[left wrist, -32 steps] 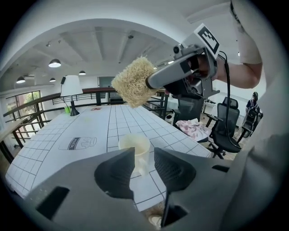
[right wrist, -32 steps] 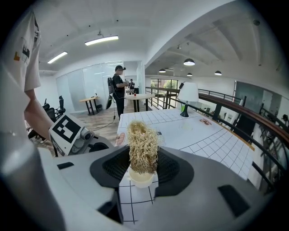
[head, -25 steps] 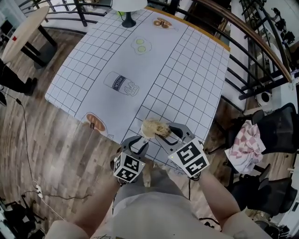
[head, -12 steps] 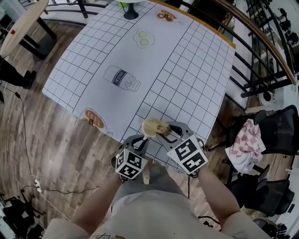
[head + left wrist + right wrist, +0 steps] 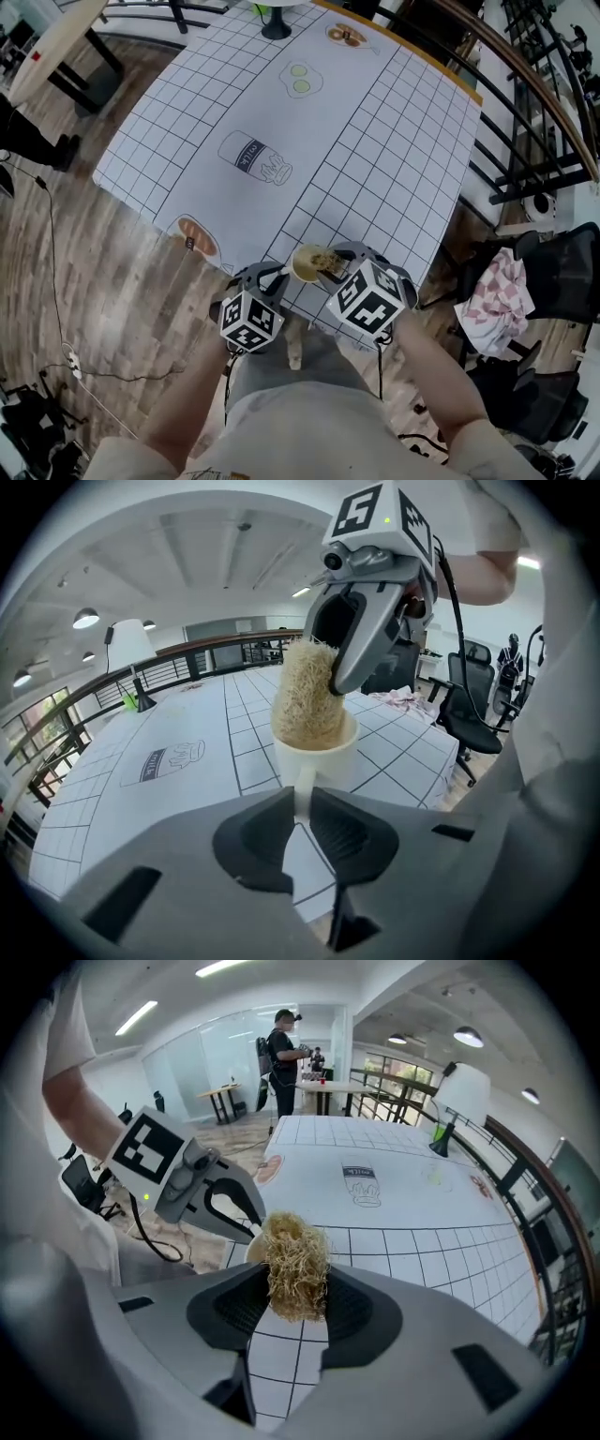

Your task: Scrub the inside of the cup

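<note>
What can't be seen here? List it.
- Cup inside: in the left gripper view the scrubber fills the mouth; in the head view it is too small.
- Cup base: in the left gripper view it is behind the left tool, whose jaws are closing on the handle.
- Cup body: in the right gripper view it is behind the scrubber held by the right tool; only a rim sliver shows.

White cup (image 5: pixel 314 754), tan scrubber (image 5: pixel 295 1265), white cloth (image 5: pixel 394 141) w/ blk grid
</note>
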Action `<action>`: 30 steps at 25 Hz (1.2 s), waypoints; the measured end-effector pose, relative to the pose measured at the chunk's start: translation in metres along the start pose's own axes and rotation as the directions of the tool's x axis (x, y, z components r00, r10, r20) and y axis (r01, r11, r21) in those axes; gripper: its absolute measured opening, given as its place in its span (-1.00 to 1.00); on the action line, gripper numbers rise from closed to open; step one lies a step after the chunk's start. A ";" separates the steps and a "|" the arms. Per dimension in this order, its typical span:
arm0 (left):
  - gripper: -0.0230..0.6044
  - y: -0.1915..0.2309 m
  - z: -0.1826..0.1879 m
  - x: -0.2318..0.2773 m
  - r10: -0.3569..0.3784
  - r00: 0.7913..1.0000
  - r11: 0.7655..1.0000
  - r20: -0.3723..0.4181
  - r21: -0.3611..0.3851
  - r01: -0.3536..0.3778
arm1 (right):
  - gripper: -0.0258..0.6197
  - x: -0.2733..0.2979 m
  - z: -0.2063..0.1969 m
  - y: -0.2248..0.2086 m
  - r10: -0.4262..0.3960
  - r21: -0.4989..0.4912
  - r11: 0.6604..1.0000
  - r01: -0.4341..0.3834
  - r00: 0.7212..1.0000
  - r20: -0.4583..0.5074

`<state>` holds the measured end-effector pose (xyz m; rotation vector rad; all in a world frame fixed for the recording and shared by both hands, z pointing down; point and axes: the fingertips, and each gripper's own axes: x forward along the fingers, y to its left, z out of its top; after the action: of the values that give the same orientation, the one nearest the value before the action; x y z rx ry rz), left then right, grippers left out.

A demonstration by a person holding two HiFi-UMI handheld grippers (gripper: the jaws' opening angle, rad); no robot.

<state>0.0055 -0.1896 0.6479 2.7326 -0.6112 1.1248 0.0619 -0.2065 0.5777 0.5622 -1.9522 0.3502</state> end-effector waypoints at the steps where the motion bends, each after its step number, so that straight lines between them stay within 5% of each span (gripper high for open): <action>1: -0.73 0.000 -0.001 -0.002 -0.002 1.000 1.000 0.003 -0.006 0.002 | -0.42 0.004 0.000 0.003 0.011 -0.021 1.000 -0.011 1.000 -0.025; 8: -0.74 0.000 0.000 -0.001 -0.016 1.000 0.999 0.015 0.050 0.015 | -0.44 0.029 -0.011 0.013 0.090 -0.158 0.979 -0.126 0.972 -0.217; 15: -0.74 -0.007 -0.007 -0.010 -0.022 0.999 0.999 0.026 0.035 0.021 | -0.46 0.045 0.000 0.031 0.093 -0.258 0.951 -0.171 0.953 -0.290; 24: -0.74 -0.008 -0.007 -0.009 -0.018 0.999 1.000 0.034 0.008 0.018 | -0.34 0.030 0.000 0.034 0.125 -0.171 0.974 -0.150 0.981 -0.150; 30: -0.74 -0.009 -0.008 -0.010 -0.024 0.999 1.000 0.026 0.009 0.024 | -0.23 0.017 0.007 0.039 0.081 -0.235 0.966 -0.110 0.988 -0.131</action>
<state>-0.0025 -0.1764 0.6474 2.7592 -0.5760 1.0903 0.0294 -0.1810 0.5901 0.2831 -1.8752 0.1974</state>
